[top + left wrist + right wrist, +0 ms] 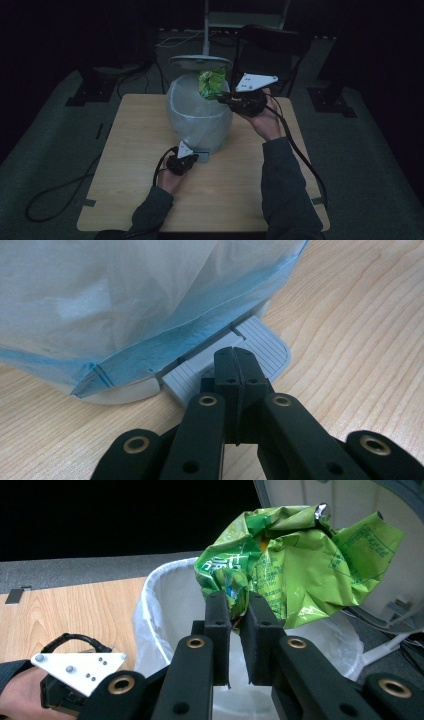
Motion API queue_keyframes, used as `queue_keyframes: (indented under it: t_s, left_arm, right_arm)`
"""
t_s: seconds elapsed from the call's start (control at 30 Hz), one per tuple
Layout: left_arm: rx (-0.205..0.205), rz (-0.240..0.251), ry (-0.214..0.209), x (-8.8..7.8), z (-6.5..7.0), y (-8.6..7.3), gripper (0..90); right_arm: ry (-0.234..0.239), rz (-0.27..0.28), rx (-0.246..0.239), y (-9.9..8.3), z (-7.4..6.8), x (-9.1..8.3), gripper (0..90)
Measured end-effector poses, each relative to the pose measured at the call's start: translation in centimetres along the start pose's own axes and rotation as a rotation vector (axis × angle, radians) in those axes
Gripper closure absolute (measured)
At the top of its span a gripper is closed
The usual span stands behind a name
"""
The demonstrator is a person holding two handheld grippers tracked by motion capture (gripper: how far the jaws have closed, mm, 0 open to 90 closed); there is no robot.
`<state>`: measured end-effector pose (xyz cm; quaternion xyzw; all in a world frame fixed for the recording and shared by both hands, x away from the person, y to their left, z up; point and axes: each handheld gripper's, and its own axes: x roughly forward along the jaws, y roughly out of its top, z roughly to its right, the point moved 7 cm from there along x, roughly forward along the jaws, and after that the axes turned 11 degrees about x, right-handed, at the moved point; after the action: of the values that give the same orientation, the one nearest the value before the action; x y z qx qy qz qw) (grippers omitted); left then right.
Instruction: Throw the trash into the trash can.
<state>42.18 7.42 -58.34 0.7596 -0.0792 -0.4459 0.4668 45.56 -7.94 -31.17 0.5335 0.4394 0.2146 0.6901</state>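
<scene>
A small pedal bin (200, 120) lined with a whitish bag (125, 305) stands at the back middle of the wooden table (135, 170), its lid (200, 62) raised. My left gripper (192, 157) is shut with nothing between its jaws, and its tips (235, 357) rest on the bin's ribbed grey pedal (267, 337). My right gripper (222, 98) is shut on a crumpled green wrapper (212, 82). It holds the wrapper (300, 565) over the bin's open mouth (155, 605), in front of the raised lid (350, 500). The jaws (238, 605) pinch the wrapper's lower left corner.
A dark chair (270, 45) and a white stand pole (206, 25) are behind the table. Cables (50, 200) run across the floor at left. Bare tabletop lies to the left and in front of the bin.
</scene>
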Motion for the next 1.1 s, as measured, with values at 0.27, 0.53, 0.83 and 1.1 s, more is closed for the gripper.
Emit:
queue_keyframes:
  t_s: [0.27, 0.53, 0.83, 1.1]
  left_arm:
    - [0.000, 0.000, 0.000, 0.0, 0.0, 0.0, 90.0]
    - [0.000, -0.001, -0.002, 0.0, 0.0, 0.0, 90.0]
    - [0.000, 0.000, -0.002, 0.0, 0.0, 0.0, 90.0]
    - [-0.001, 0.000, -0.001, 0.0, 0.0, 0.0, 90.0]
  right_arm:
    - [0.006, -0.003, 0.001, 0.4, -0.1, 0.9, 82.0]
    - [0.003, -0.004, 0.008, 0.7, 0.1, 1.6, 82.0]
    - [0.001, -0.006, 0.013, 0.8, 0.2, 1.9, 81.9]
    - [0.000, 0.000, 0.020, 0.9, 0.3, 1.8, 81.8]
